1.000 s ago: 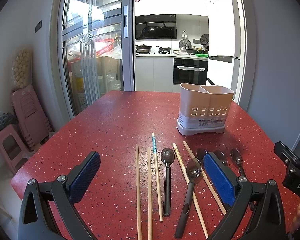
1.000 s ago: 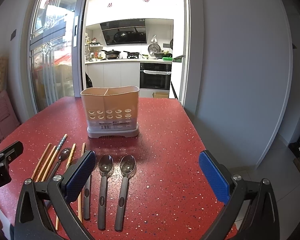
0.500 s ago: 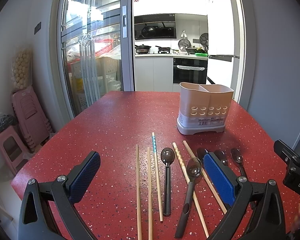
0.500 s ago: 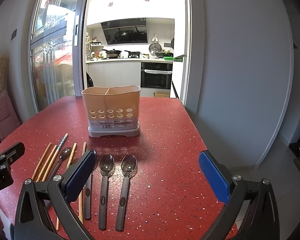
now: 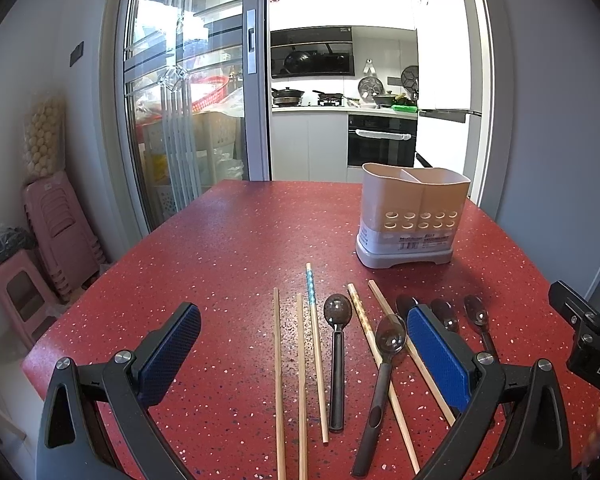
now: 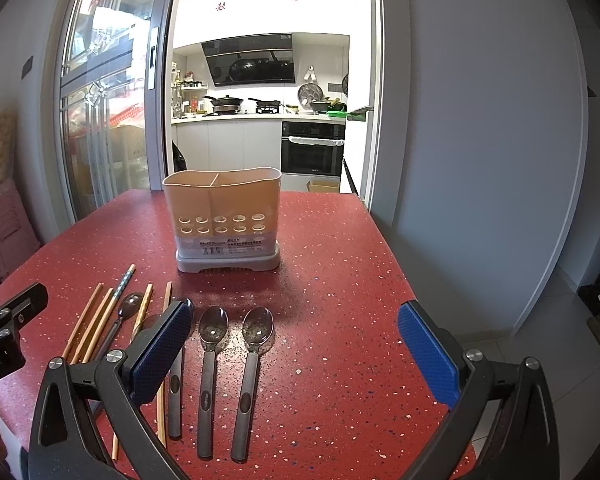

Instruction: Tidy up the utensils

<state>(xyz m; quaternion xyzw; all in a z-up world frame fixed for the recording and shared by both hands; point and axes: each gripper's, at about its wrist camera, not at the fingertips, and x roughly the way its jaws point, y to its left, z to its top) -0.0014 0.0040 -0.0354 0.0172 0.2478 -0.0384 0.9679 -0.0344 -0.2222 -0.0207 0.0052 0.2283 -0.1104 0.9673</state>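
A beige two-compartment utensil holder (image 5: 414,216) (image 6: 224,220) stands upright on the red speckled table (image 5: 228,248) (image 6: 340,280), both compartments looking empty. In front of it lie several wooden chopsticks (image 5: 277,364) (image 6: 87,322), one with a blue patterned end (image 5: 311,288), and several dark spoons (image 5: 337,344) (image 6: 210,360). My left gripper (image 5: 304,354) hovers open over the chopsticks and a spoon (image 5: 382,372). My right gripper (image 6: 296,348) is open above the two rightmost spoons (image 6: 252,360). Neither holds anything.
The table's right edge (image 6: 428,320) drops off beside a grey wall. Pink stacked stools (image 5: 56,232) stand left of the table by a glass sliding door (image 5: 188,100). A kitchen with an oven (image 6: 312,148) lies beyond.
Both grippers have drifted very slightly; the holder sits a touch differently in each view. Nothing on the table has moved and both grippers stay open.
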